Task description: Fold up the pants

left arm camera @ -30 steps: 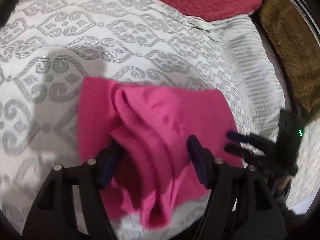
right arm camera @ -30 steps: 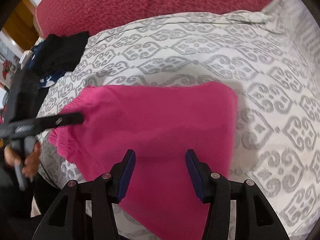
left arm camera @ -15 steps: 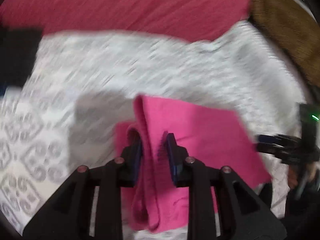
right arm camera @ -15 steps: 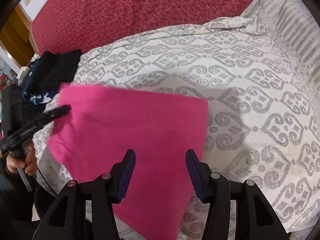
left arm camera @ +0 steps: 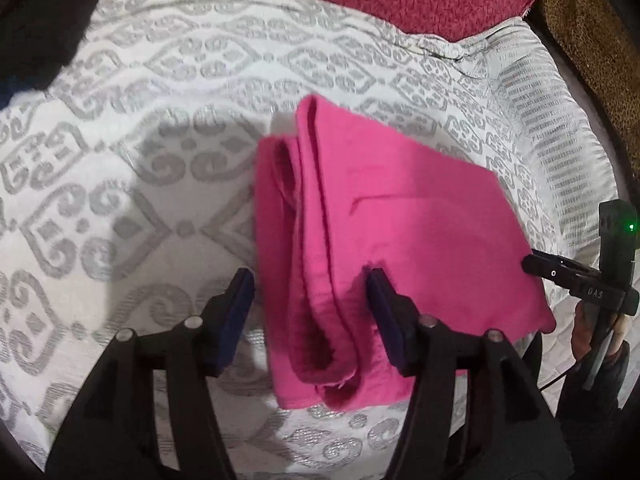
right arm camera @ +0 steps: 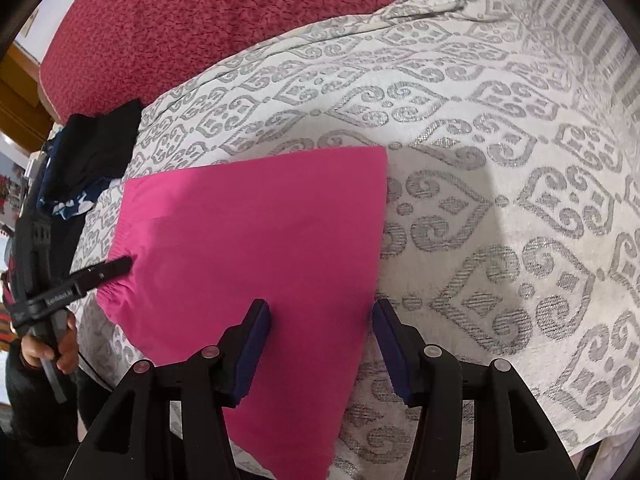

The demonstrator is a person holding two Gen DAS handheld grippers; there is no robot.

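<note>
Bright pink pants (left arm camera: 400, 220) lie folded into a rough rectangle on the white and grey patterned bedspread (left arm camera: 140, 160). My left gripper (left arm camera: 310, 308) points down over the thick layered edge, its jaws opening with that edge between them and no pad pressing. In the right wrist view the pants (right arm camera: 248, 232) show a smooth flat face. My right gripper (right arm camera: 320, 320) hangs open above their near right edge, gripping nothing. The tip of the left gripper (right arm camera: 124, 262) meets the pants' left side there, and the right gripper (left arm camera: 528, 264) reaches their right corner in the left wrist view.
A dark red blanket (right arm camera: 240, 20) covers the far side of the bed. Black and blue clothes (right arm camera: 92, 152) are piled at the left edge. A brown patterned cloth (left arm camera: 592, 40) lies beyond the bed's right side. A hand (right arm camera: 52, 348) holds the left gripper.
The left gripper closed on the bunched edge, drew it over and has let go again. The pants now lie squarer. In the right wrist view they have shifted left.
</note>
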